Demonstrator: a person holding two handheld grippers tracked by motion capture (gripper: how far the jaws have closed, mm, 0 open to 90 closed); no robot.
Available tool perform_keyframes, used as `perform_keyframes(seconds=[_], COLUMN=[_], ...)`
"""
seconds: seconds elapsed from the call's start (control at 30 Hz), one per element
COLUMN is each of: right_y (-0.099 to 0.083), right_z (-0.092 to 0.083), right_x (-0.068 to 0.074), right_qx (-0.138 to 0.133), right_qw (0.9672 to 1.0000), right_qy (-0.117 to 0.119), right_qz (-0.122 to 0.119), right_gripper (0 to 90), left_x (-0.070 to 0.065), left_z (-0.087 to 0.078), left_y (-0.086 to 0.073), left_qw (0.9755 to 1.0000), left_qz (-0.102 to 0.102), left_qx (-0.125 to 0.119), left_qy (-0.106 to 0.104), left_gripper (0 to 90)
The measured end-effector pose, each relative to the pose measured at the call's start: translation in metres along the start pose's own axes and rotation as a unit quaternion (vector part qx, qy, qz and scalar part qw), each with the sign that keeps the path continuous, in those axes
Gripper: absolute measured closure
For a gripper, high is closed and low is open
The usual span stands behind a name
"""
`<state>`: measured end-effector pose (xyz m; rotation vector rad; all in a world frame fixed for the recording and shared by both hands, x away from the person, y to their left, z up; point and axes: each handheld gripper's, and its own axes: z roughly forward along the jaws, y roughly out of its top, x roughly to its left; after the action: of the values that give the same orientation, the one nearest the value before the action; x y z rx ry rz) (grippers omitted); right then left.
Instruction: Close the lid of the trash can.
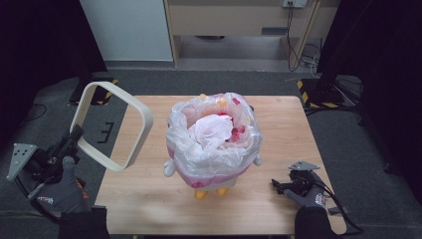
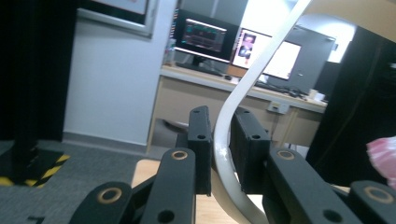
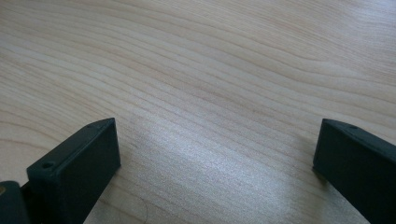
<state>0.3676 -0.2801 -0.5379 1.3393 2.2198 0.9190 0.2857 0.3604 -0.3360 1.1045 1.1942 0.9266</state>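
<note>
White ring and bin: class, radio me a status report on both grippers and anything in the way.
Left gripper shut on white ring, held up off the table's left edge. Right gripper open, empty, low over table. Bin upright mid-table, bag still in. Nothing between.

behind the wooden table (image 1: 149, 209) lies grey carpet floor (image 1: 209, 82) with yellow-black hazard tape (image 1: 108, 88); 2 lit monitors (image 2: 205, 37) stand on a desk (image 2: 243, 91) beyond.

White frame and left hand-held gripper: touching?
Touching. The left gripper view shows the left hand-held gripper with both jaws pressed against the white frame, no gap either side.
</note>
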Motion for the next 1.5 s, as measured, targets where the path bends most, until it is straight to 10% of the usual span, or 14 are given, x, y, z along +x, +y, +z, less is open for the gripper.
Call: perform_keyframes(seconds=[0.27,0.83,1.5], right_y=[0.0,0.0,0.0], right_z=[0.0,0.0,0.001], right_x=[0.0,0.0,0.0], right_qx=[0.001,0.0,0.0], right_qw=[1.0,1.0,1.0], right_qy=[0.001,0.001,0.002], right_qz=[0.001,0.001,0.0], right_gripper=[0.7,0.7,0.7], left_x=[-0.021,-0.094,-0.164], left_z=[0.017,0.061,0.109], left_y=[0.022,0.063,0.067], left_qw=[0.9985,0.9857,0.9572], left_qz=[0.011,0.045,0.11], left_qx=[-0.001,0.026,0.116], left_qy=[-0.053,-0.16,-0.241], left_gripper=[78.1,78.7,78.8])
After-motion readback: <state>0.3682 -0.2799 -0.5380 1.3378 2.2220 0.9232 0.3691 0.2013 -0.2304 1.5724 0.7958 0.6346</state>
